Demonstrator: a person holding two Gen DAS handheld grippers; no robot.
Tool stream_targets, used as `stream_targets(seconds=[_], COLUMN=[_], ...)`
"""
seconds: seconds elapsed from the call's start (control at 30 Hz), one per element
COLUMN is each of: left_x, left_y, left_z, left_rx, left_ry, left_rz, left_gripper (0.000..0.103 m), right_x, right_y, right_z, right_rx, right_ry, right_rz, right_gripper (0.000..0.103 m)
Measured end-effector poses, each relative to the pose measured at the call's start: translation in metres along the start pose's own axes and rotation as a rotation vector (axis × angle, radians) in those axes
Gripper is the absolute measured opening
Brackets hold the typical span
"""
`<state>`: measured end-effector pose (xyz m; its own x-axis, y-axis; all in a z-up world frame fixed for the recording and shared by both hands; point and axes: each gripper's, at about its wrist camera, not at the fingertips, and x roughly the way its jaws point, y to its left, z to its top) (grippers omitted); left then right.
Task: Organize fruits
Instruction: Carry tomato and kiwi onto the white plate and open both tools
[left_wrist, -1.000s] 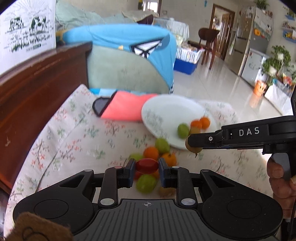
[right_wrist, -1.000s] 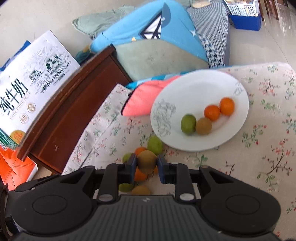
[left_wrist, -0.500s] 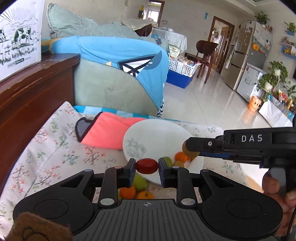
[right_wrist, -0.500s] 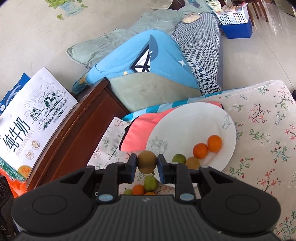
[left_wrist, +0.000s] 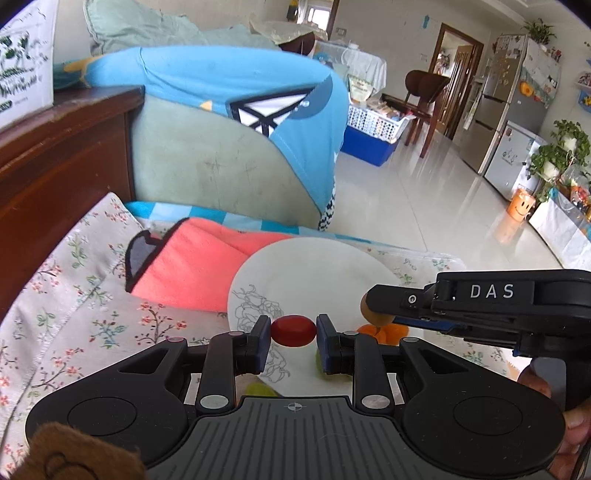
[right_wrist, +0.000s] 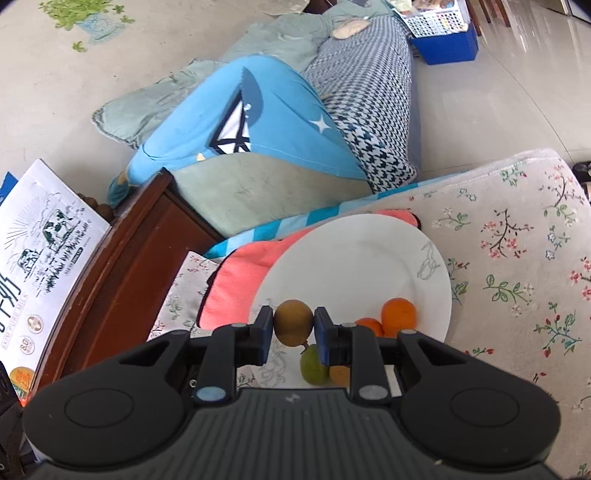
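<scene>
My left gripper (left_wrist: 293, 331) is shut on a small red fruit (left_wrist: 293, 330) and holds it over the near edge of the white plate (left_wrist: 314, 269). My right gripper (right_wrist: 293, 328) is shut on a brown kiwi (right_wrist: 293, 322) above the same plate (right_wrist: 354, 258); it also shows in the left wrist view (left_wrist: 380, 308) at the right. On the plate lie two oranges (right_wrist: 398, 314), a green fruit (right_wrist: 313, 365) and a brown fruit (right_wrist: 339, 373), partly hidden by my fingers.
The plate rests on a floral cloth (right_wrist: 517, 266) and partly on a pink cushion (left_wrist: 199, 266). A dark wooden edge (left_wrist: 55, 170) runs along the left with a milk carton box (right_wrist: 40, 258) on it. A blue-clothed sofa cushion (left_wrist: 229, 140) lies behind.
Both grippers have risen and moved forward over the plate with their fruits. The loose fruits on the cloth have dropped out of sight below the grippers.
</scene>
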<state>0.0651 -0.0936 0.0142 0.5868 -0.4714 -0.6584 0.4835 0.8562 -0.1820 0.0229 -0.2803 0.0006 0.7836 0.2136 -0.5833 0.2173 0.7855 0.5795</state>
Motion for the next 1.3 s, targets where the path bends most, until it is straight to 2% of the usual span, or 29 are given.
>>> stream_targets(seconds=[0.5, 0.63, 0.7, 0.77, 0.83, 0.87, 0.93, 1.03, 1.17, 1.23, 1.3], left_x=[0.045, 0.047, 0.046, 0.042, 0.035, 0.032, 0.026, 0.017, -0.001, -0.010, -0.019], left_y=[0.007, 0.010, 0.012, 0.014, 0.013, 0.013, 0.012, 0.012, 0.010, 0.005, 0.000], left_z=[-0.001, 0.001, 0.003, 0.006, 0.010, 0.012, 0.017, 0.023, 0.024, 0.023, 0.021], left_rx=[-0.047, -0.082, -0.111, -0.131, -0.142, -0.140, -0.143, -0.162, -0.170, -0.156, -0.133], left_ry=[0.049, 0.048, 0.042, 0.026, -0.001, -0.013, -0.027, -0.030, -0.047, -0.060, -0.063], left_rz=[0.012, 0.004, -0.003, -0.002, 0.020, 0.032, 0.039, 0.060, 0.087, 0.113, 0.142], left_gripper=[0.024, 0.028, 0.036, 0.050, 0.073, 0.076, 0.086, 0.094, 0.098, 0.101, 0.102], right_x=[0.031, 0.032, 0.030, 0.028, 0.024, 0.021, 0.014, 0.004, -0.011, -0.018, -0.026], right_y=[-0.014, -0.014, -0.015, -0.014, -0.011, -0.009, -0.007, -0.004, 0.002, 0.005, 0.008], right_z=[0.008, 0.011, 0.012, 0.014, 0.015, 0.016, 0.019, 0.023, 0.023, 0.021, 0.017], right_rx=[0.010, 0.019, 0.028, 0.032, 0.016, 0.007, 0.009, 0.019, -0.006, -0.008, -0.030], right_ry=[0.025, 0.016, 0.015, 0.011, -0.003, -0.014, -0.036, -0.061, -0.089, -0.092, -0.097], right_rz=[-0.048, -0.046, -0.042, -0.038, -0.047, -0.051, -0.049, -0.062, -0.095, -0.131, -0.171], right_gripper=[0.025, 0.027, 0.029, 0.031, 0.035, 0.037, 0.046, 0.059, 0.066, 0.076, 0.077])
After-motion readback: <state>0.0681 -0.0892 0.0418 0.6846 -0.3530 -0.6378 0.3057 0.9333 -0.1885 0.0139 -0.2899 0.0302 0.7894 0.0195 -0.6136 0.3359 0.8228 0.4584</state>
